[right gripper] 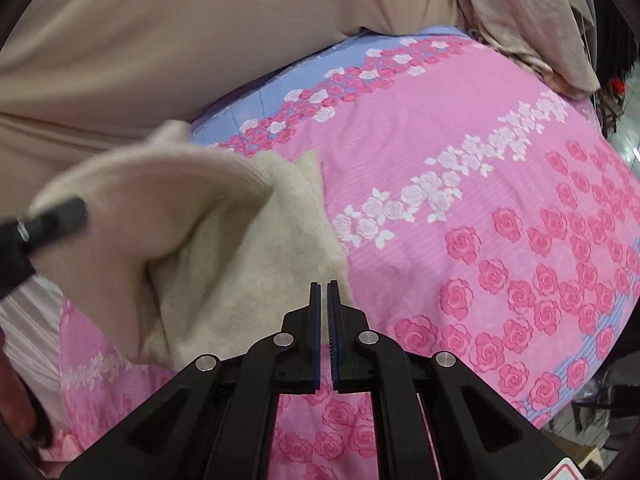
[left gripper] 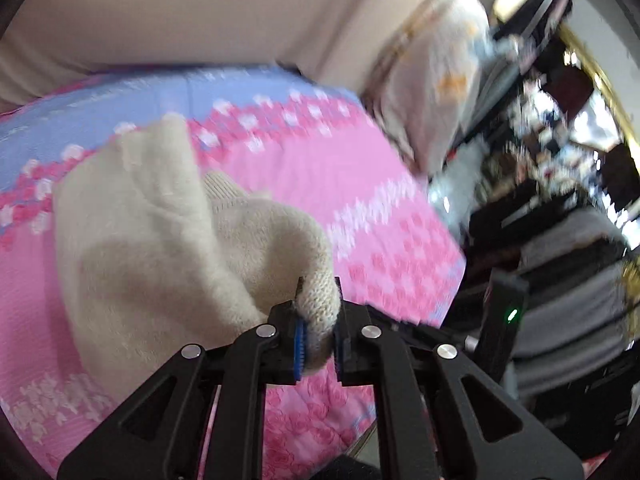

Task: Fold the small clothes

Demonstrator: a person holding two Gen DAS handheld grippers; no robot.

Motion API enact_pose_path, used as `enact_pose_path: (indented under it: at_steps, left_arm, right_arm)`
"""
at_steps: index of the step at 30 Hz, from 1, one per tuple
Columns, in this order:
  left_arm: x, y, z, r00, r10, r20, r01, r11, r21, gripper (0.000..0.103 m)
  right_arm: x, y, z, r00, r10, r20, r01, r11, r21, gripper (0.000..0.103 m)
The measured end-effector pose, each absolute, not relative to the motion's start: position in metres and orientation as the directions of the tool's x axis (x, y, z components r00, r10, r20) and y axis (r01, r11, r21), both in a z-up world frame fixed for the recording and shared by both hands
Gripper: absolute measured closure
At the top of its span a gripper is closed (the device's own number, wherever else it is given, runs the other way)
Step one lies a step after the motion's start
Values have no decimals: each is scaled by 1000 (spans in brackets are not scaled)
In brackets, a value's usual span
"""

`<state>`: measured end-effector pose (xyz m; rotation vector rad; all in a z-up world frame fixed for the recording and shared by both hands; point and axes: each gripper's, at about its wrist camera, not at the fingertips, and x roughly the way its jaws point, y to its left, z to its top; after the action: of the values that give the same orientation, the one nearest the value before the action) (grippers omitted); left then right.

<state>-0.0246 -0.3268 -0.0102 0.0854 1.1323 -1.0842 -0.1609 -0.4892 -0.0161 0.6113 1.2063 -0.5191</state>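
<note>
A small cream knitted garment (left gripper: 160,240) lies on a pink and blue flowered bedspread (left gripper: 320,176). My left gripper (left gripper: 318,312) is shut on a bunched edge of it and holds that part lifted. In the right wrist view the garment (right gripper: 208,240) is draped up to the left, where the left gripper's black finger (right gripper: 52,220) holds it. My right gripper (right gripper: 324,292) is shut with its jaws nearly touching, at the garment's lower right edge. I cannot tell whether cloth is pinched between them.
A beige cushion or headboard (right gripper: 180,40) rises behind the bedspread (right gripper: 480,200). A pale patterned pillow (left gripper: 436,80) lies at the bed's far right corner; it also shows in the right wrist view (right gripper: 520,12). Dark cluttered furniture (left gripper: 560,200) stands beyond the bed's right edge.
</note>
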Motion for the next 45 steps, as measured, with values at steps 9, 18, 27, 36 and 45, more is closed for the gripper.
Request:
enact_pose_path:
  at_steps: [9, 18, 27, 36, 45]
  left_arm:
    - [-13, -282, -52, -35, -658, -752, 514, 634, -578, 51]
    - [17, -179, -27, 176, -671, -721, 358, 726, -588, 35]
    - [23, -104, -27, 309, -637, -706, 225, 770, -597, 35]
    - [17, -113, -36, 269, -623, -734, 256, 781, -569, 35]
    - [11, -132, -38, 234, -625, -745, 298, 776, -557, 34]
  right_arm:
    - [-143, -496, -23, 364, 164, -917, 646, 664, 376, 48]
    - [-28, -475, -81, 201, 308, -930, 515, 774, 367, 42]
    - [-10, -483, -70, 176, 218, -960, 542, 793, 280, 43]
    - [21, -466, -106, 160, 335, -929, 514, 775, 368, 94]
    - [1, -482, -104, -13, 96, -995, 361, 929, 85, 88]
